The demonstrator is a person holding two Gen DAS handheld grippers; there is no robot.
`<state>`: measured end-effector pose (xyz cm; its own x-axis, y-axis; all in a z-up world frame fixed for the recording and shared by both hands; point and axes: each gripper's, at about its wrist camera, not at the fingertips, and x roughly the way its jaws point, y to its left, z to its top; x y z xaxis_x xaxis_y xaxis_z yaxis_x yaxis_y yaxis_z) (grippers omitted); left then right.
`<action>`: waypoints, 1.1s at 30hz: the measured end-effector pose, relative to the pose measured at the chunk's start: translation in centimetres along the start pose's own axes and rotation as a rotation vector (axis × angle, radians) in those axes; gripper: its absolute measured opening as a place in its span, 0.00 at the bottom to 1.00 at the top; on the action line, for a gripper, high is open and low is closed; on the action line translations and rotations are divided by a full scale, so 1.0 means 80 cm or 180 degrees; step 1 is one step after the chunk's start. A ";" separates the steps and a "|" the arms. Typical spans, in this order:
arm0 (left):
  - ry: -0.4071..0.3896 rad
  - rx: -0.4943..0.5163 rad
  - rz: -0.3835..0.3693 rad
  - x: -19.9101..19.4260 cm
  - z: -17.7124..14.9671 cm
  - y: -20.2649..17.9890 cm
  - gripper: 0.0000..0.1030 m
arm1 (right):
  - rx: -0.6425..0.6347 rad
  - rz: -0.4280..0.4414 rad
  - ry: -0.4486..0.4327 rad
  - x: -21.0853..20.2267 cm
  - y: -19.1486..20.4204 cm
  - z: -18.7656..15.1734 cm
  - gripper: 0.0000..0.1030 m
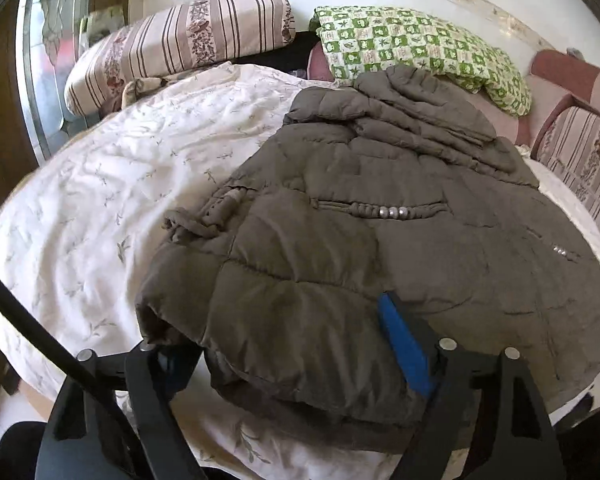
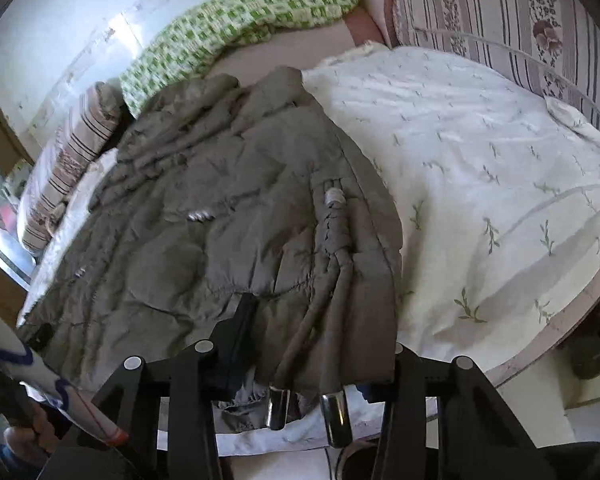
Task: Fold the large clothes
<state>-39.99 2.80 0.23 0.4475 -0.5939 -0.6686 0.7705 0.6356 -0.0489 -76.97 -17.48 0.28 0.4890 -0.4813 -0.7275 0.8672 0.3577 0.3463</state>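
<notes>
Jacket [image 1: 360,240], olive-brown quilted puffer, lies spread flat on the bed [image 1: 100,184], on the white leaf-print cover. Hem at the near edge by both grippers, collar/hood bunched at the far end near the green checked pillow [image 1: 420,48]. Long axis runs from the near bed edge away toward the pillows, collar pointing away from the person. Judgement: laid flat and lengthwise like this so the hem can be lifted and carried toward the collar, or the sides folded in.

Striped bolster [image 1: 172,44] sits far left in the left view, clear of the jacket. Beaded drawcord trim [image 1: 380,211] crosses the waist. Two metal cord ends [image 2: 278,408] hang off the hem over the bed edge in the right view.

Left gripper [image 1: 292,344]: fingers straddle the near-left hem corner, blue pad [image 1: 404,344] lying on the fabric, other finger tucked under the fold. Wide gap; cannot tell whether the pads actually press the cloth yet.

Right gripper [image 2: 324,344]: fingers bracket the gathered near-right hem edge, fabric bunched between them; right finger is hidden behind the cloth, so a firm pinch cannot be confirmed.

Judgement: one gripper per hem corner keeps the hem level for a symmetric fold. Puffer fill is springy, so a shallow bite could slip.
</notes>
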 end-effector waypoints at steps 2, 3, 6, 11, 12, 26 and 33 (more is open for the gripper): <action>0.0113 -0.0036 0.0021 0.011 -0.002 0.003 0.79 | 0.0052 -0.0048 0.0047 0.008 -0.003 -0.001 0.56; 0.0169 -0.0062 0.0030 0.016 -0.003 0.005 0.82 | 0.0059 -0.0063 0.0052 0.010 -0.004 -0.002 0.57; 0.0208 -0.0139 0.0026 0.021 -0.004 0.009 0.87 | 0.0048 -0.0067 0.0043 0.010 -0.002 -0.002 0.60; 0.0031 -0.0014 0.0046 0.007 -0.004 0.003 0.68 | -0.0057 0.0019 -0.0107 -0.005 0.004 0.000 0.37; 0.0000 0.0016 0.0065 0.006 -0.003 0.001 0.65 | -0.0080 -0.0007 -0.0109 -0.005 0.008 -0.001 0.37; -0.0062 0.0332 0.0330 0.009 -0.011 -0.017 0.62 | 0.0109 0.0101 -0.0115 0.007 -0.010 -0.007 0.43; -0.0313 0.0401 0.0319 -0.011 -0.007 -0.021 0.30 | -0.0138 0.0189 -0.0412 -0.029 0.013 -0.001 0.23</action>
<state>-41.95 2.54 0.52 0.5623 -0.5799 -0.5895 0.7678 0.6309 0.1117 -77.18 -15.96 2.28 0.5499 -0.5564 -0.6230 0.8329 0.4215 0.3587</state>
